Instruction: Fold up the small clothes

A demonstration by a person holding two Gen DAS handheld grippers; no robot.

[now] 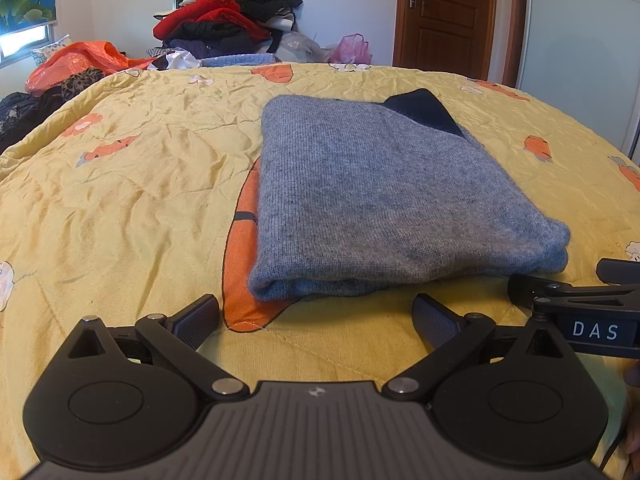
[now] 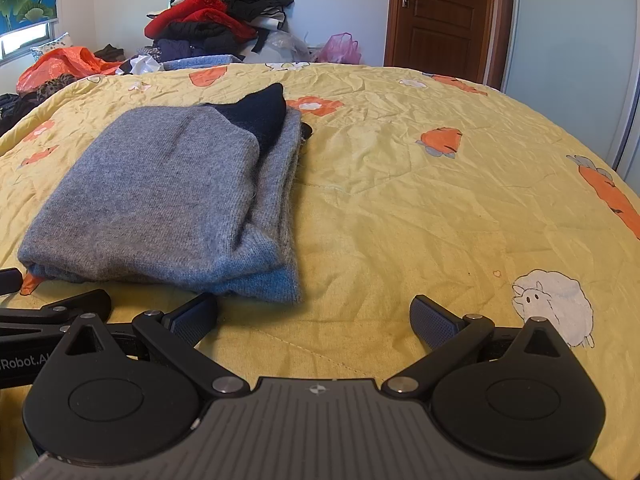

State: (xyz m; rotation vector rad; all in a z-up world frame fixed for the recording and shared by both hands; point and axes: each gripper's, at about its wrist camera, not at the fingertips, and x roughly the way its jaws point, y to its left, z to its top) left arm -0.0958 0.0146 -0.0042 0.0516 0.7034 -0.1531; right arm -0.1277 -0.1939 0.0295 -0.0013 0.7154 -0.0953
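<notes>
We've got the grey sweater (image 1: 384,200) lying folded on the yellow quilt (image 1: 132,200), dark collar tucked at its far end. Our left gripper (image 1: 316,316) and right gripper (image 2: 314,316) hover just short of the sweater's near edge, jaws spread wide and empty, likely squaring up for another fold

A yellow quilt (image 1: 132,184) printed with orange carrots and a white sheep (image 2: 554,306) covers the bed. Beyond the quilt's far edge, a heap of red and black clothes (image 1: 228,12) rises against the wall, flanked by an orange plastic bag (image 1: 76,62), a pink bag (image 1: 352,49) and a brown wooden door (image 1: 444,16).
</notes>
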